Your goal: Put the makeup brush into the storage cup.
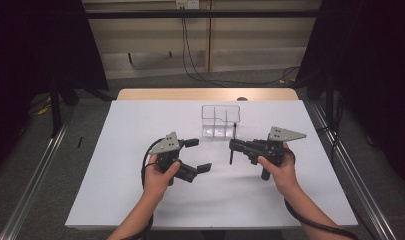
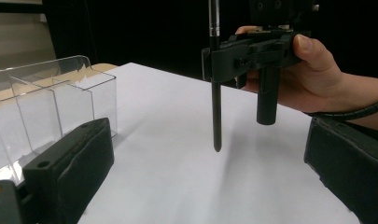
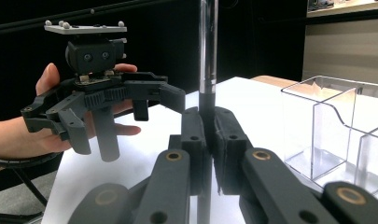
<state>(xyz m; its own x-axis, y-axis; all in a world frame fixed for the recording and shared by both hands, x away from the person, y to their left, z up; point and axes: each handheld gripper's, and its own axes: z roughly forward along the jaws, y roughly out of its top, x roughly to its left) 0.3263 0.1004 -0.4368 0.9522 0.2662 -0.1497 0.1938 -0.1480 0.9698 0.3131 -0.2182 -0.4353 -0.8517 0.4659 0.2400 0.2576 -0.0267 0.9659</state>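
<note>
High view: white counter (image 1: 140, 200), grey floor, dark curtains; clear organizer (image 1: 220, 120) mid-counter. Left gripper (image 1: 196, 155) jaws spread. Left gripper view: pen (image 2: 216, 116) upright, tip seemingly just above counter. Right gripper view: right gripper (image 3: 207, 140) jaws pinching pen.

No text, label, brand or number is legible anywhere.
</note>
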